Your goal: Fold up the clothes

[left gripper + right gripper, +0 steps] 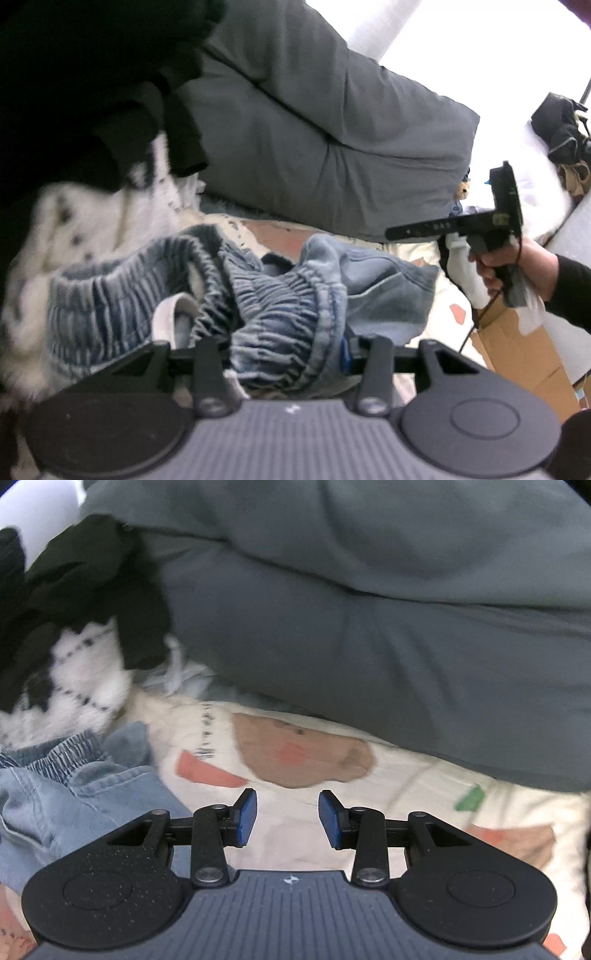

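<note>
Faded blue denim shorts (280, 295) with a gathered elastic waistband were seen bunched on a printed sheet (295, 830), below a grey pillow (314, 122). The waistband was clamped in the left gripper (288, 350). The right gripper (287, 818) was held empty, jaws apart, right of the shorts. No writing could be read.

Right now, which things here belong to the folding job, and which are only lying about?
For the job:
- denim garment, bunched between the left gripper fingers
- black and white knit
- black garment
- right gripper, open, empty

Lying about:
- grey duvet
- cardboard box
- printed sheet
</note>
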`<state>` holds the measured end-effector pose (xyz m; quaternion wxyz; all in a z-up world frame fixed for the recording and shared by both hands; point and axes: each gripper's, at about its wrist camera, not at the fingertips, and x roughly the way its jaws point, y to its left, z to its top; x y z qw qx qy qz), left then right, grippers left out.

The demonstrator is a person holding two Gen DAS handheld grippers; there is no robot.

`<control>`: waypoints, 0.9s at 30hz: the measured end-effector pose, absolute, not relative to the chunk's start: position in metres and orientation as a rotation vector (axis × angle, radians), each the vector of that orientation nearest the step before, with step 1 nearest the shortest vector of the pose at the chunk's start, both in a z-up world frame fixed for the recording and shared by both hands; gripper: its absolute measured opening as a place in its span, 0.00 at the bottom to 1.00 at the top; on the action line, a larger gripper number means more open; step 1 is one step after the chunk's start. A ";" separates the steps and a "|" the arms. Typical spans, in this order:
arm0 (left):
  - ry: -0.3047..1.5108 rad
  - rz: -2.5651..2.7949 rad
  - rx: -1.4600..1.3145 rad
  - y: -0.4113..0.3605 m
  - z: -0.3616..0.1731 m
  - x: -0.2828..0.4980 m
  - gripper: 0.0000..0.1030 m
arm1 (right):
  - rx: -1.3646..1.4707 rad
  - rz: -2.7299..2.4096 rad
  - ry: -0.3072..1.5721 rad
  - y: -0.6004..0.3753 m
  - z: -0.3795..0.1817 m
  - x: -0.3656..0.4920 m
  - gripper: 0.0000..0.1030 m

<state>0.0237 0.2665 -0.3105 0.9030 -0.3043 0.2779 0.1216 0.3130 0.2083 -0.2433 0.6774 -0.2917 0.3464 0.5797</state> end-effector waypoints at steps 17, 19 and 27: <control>0.590 0.300 -0.686 0.265 -0.327 -0.032 0.44 | -0.864 1.569 0.861 0.318 -0.287 0.213 0.53; 0.589 0.304 -0.695 0.266 -0.328 -0.035 0.44 | -0.864 1.581 0.897 0.330 -0.296 0.208 0.53; 0.593 0.309 -0.724 0.274 -0.339 -0.043 0.44 | -0.852 1.557 1.034 0.362 -0.329 0.206 0.56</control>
